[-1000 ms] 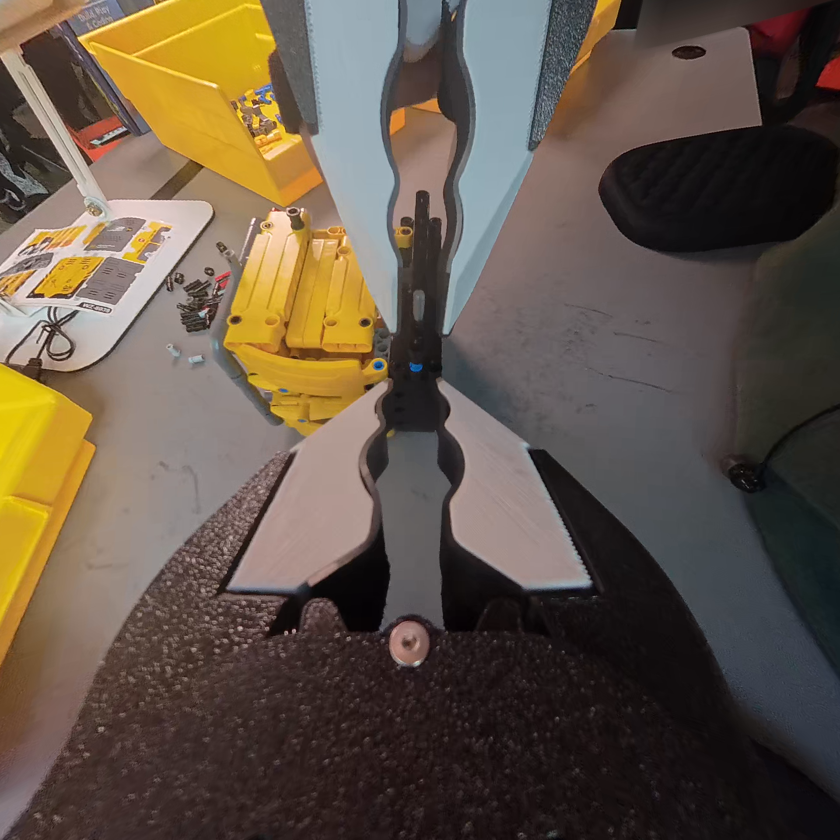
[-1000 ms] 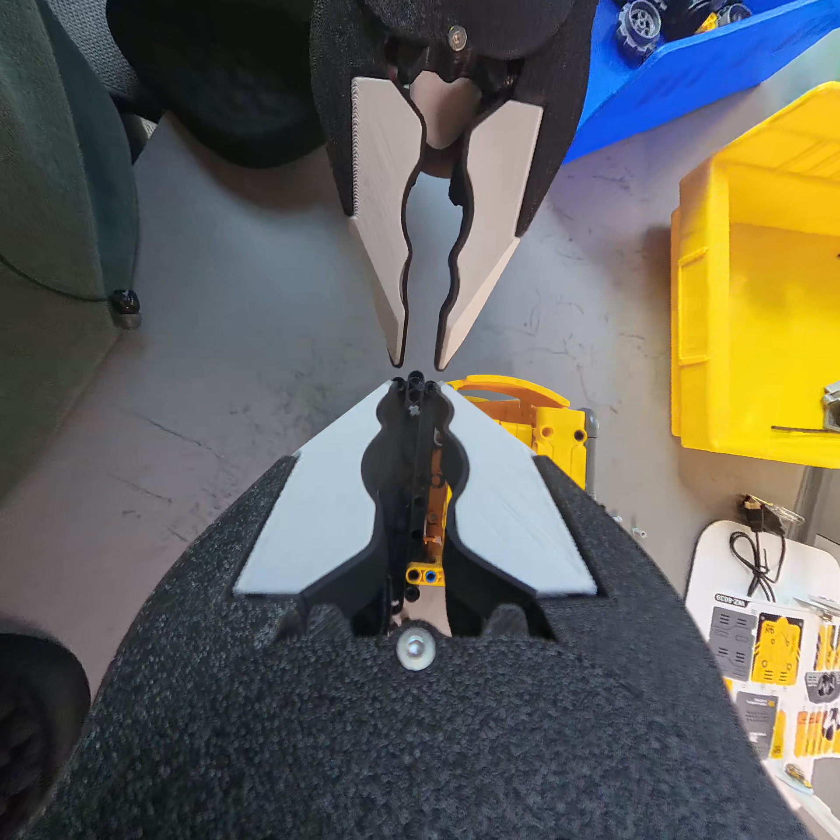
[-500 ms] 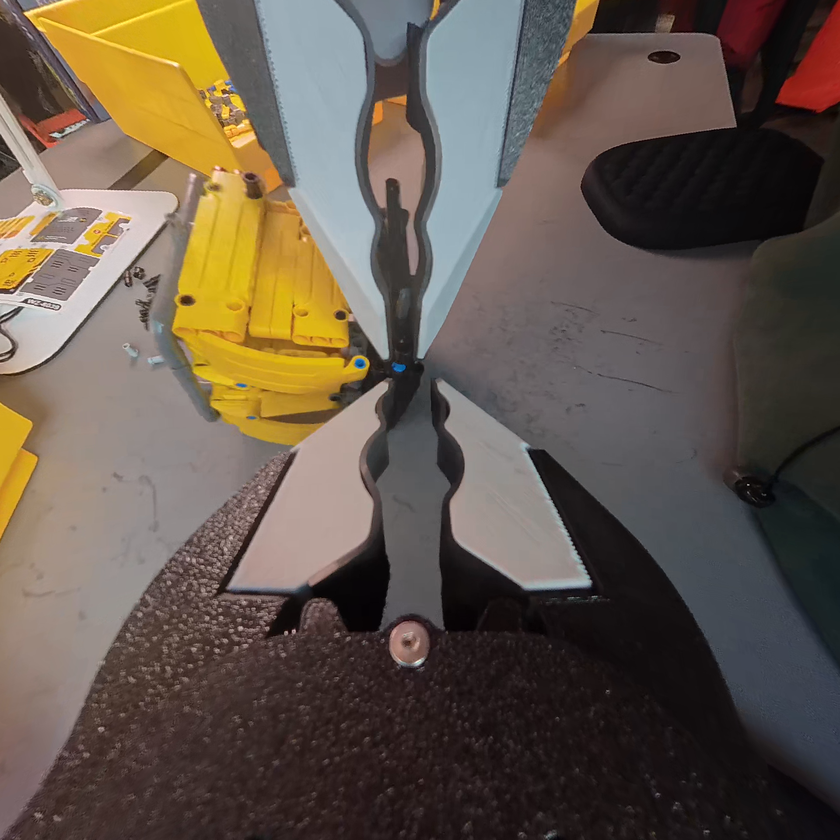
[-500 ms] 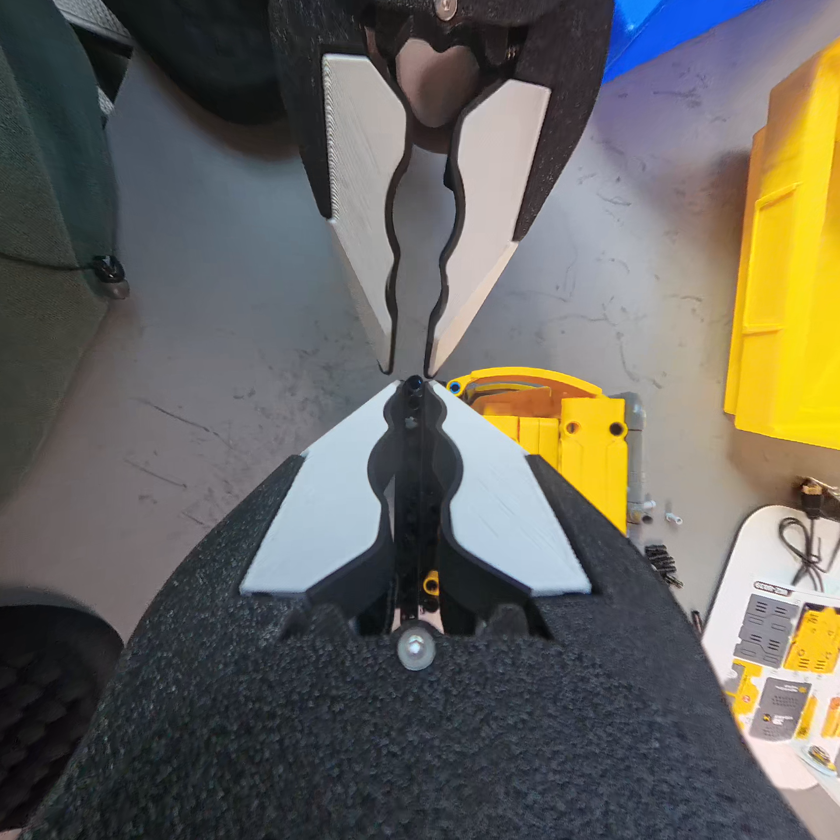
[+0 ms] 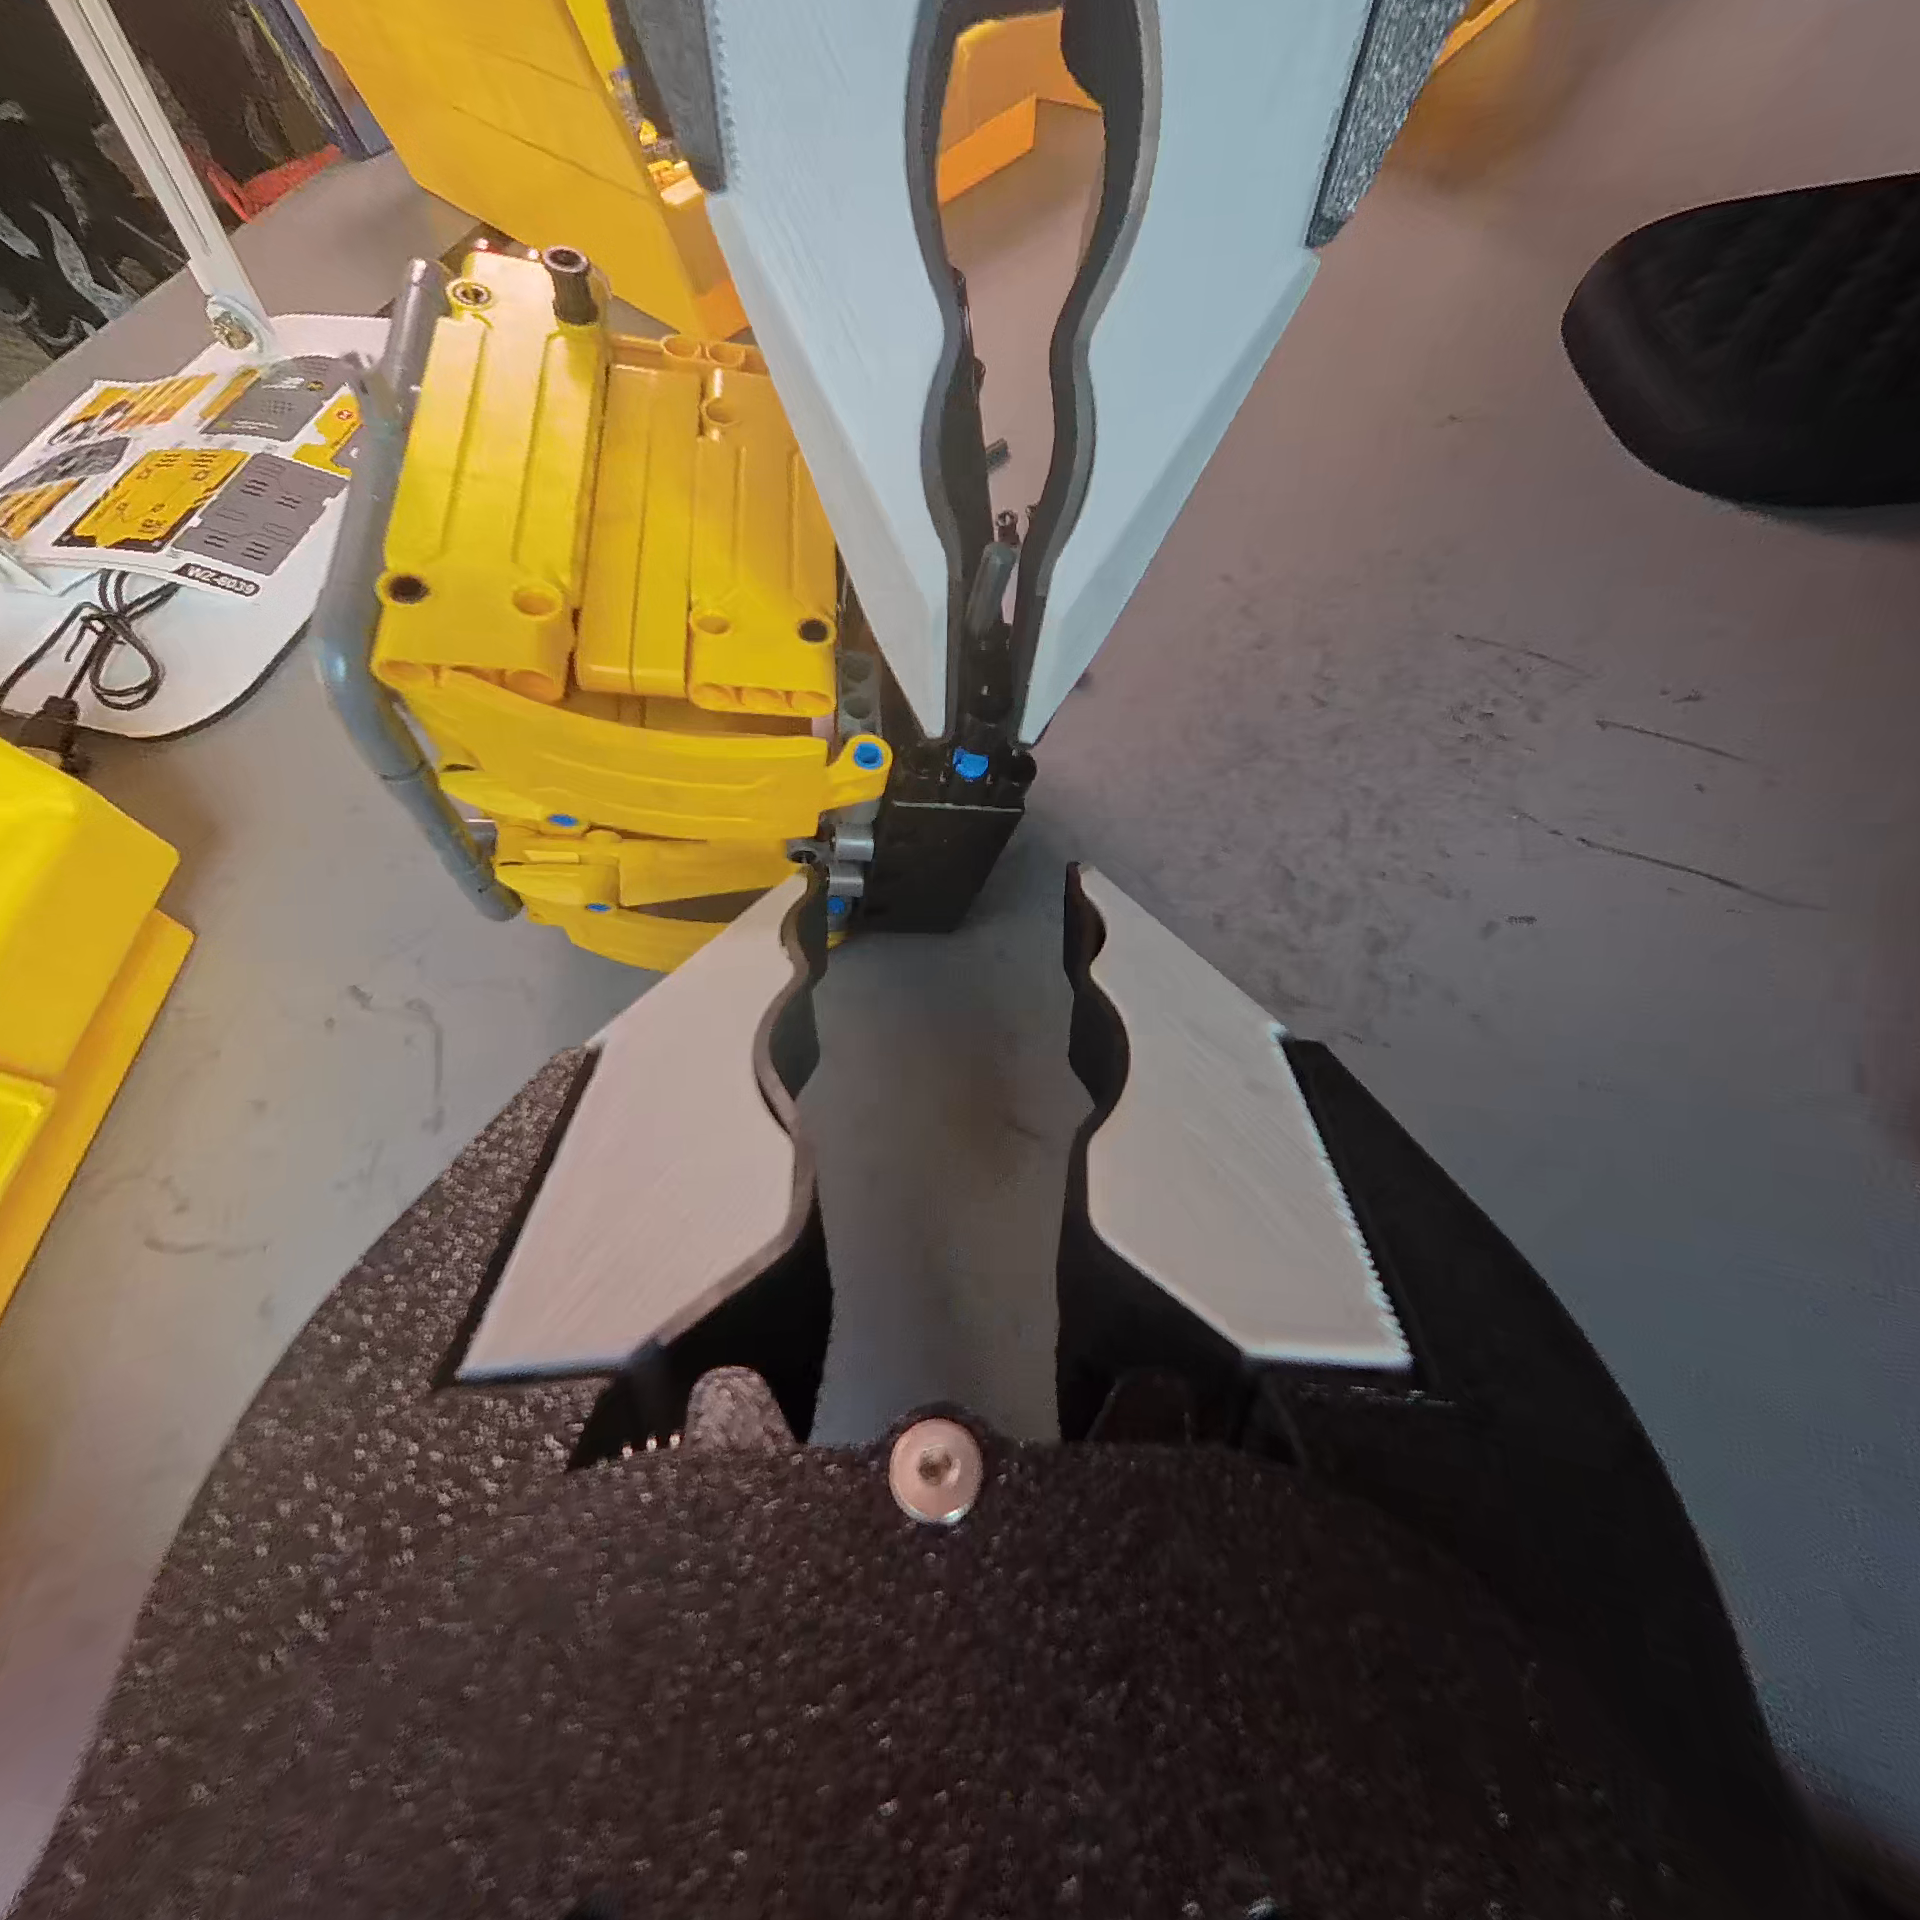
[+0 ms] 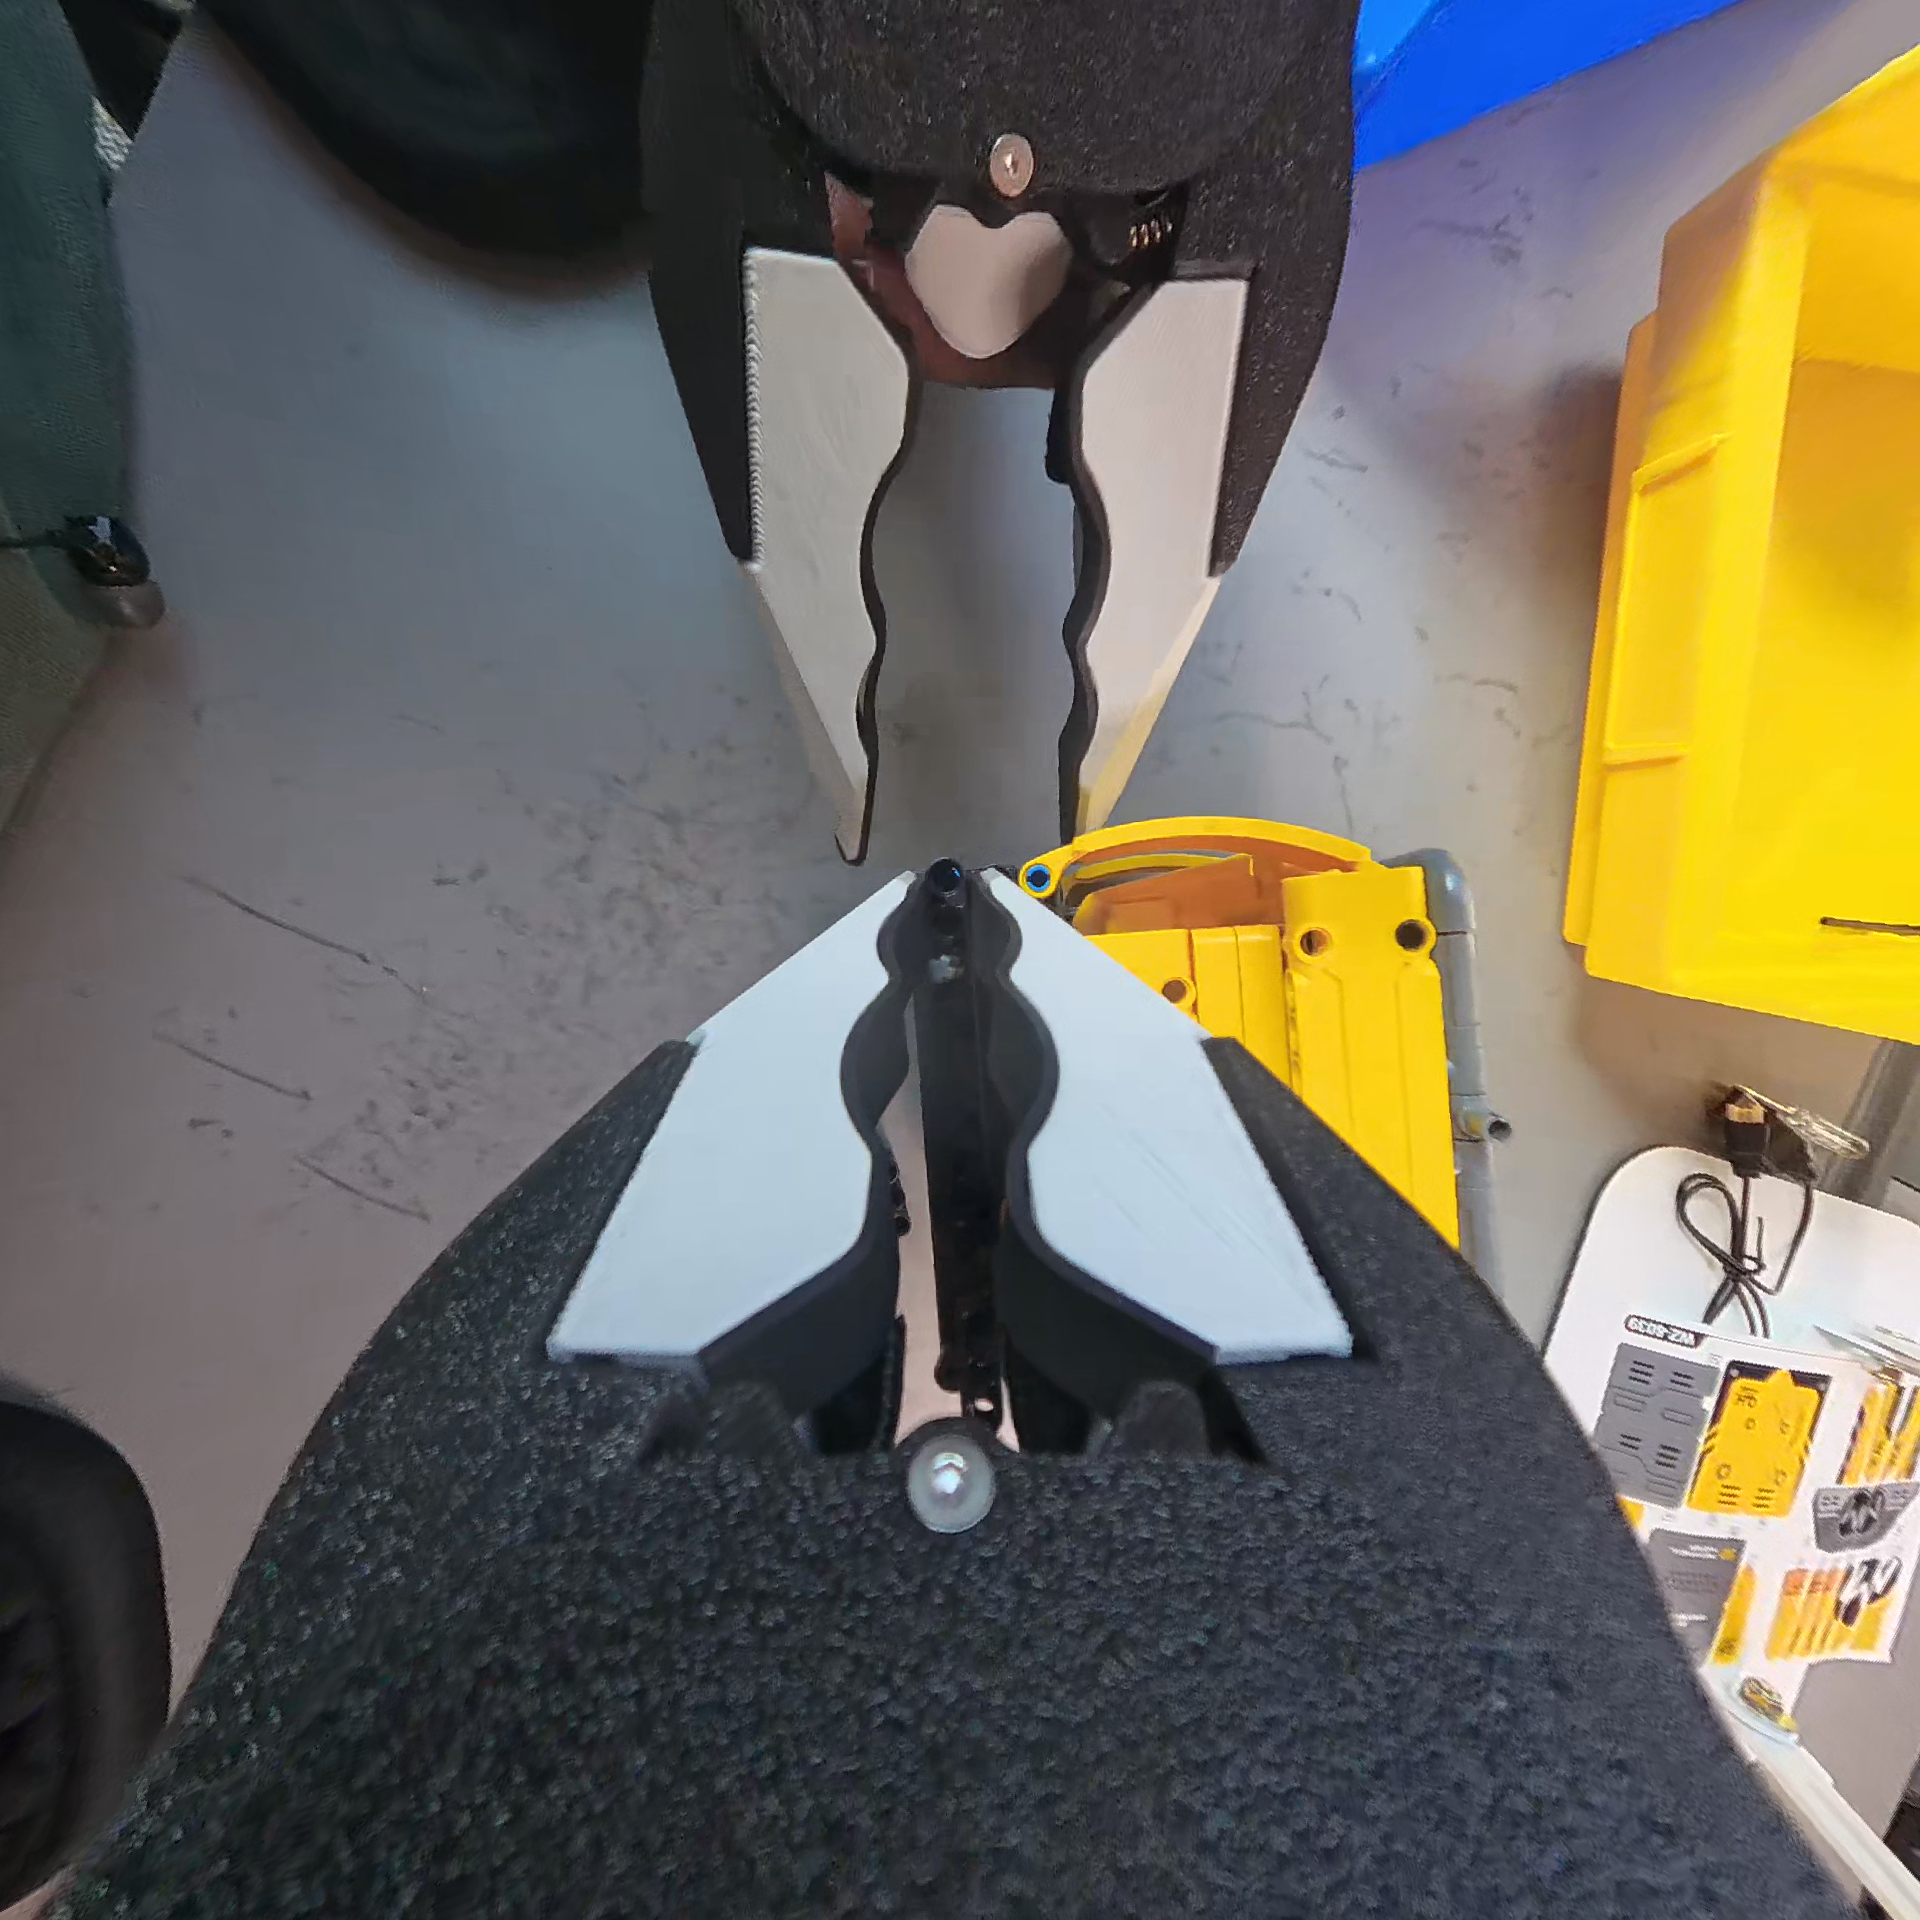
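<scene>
Black beam assembly [image 5: 951, 821], joined to the yellow brick model [image 5: 613, 665] on the grey table [image 5: 1455, 831], is clamped by the right gripper [image 5: 982, 727], while the left gripper [image 5: 940, 904] is held parted and empty just before it.

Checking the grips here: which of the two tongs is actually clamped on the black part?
The right tongs, shut on the black beam assembly. The left tongs gape open just short of it, holding nothing.
</scene>
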The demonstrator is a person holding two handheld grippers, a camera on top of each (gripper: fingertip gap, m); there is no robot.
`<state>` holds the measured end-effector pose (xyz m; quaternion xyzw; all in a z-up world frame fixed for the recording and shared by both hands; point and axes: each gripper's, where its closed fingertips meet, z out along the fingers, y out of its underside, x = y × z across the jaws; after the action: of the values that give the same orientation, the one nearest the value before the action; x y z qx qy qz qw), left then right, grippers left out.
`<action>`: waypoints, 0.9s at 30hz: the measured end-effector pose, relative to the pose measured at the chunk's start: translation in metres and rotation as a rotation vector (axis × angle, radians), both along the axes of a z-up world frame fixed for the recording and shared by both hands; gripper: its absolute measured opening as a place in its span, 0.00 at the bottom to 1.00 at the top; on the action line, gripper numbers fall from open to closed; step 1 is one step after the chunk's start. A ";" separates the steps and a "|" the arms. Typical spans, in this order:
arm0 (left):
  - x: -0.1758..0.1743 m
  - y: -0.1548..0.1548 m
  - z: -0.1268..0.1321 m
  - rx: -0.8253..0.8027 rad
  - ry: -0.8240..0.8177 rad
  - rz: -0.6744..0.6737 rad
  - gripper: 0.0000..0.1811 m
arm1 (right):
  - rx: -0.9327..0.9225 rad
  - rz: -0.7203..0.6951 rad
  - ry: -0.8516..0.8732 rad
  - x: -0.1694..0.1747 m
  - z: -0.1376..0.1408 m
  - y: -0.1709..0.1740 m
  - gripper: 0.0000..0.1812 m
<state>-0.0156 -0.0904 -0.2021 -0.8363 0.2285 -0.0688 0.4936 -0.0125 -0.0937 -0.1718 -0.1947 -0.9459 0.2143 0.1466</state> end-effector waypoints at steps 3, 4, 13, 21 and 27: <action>0.002 0.007 -0.007 -0.005 0.018 0.024 0.27 | -0.012 0.011 0.018 -0.001 0.001 0.000 0.04; 0.001 0.009 -0.009 -0.010 0.030 0.034 0.29 | -0.024 0.007 0.023 -0.002 0.002 0.000 0.04; -0.004 0.028 -0.008 -0.010 0.028 0.121 0.29 | -0.061 -0.042 0.105 -0.005 0.017 0.021 0.12; -0.003 0.039 -0.008 -0.037 -0.032 0.111 0.24 | -0.009 0.021 0.075 -0.003 0.019 0.024 0.08; -0.003 0.040 -0.008 -0.040 0.008 0.096 0.23 | 0.036 0.034 0.024 -0.006 0.011 0.025 0.04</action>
<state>-0.0189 -0.0504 -0.2100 -0.8563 0.1885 -0.0461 0.4787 -0.0181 -0.0689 -0.1609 -0.1734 -0.9509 0.2020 0.1579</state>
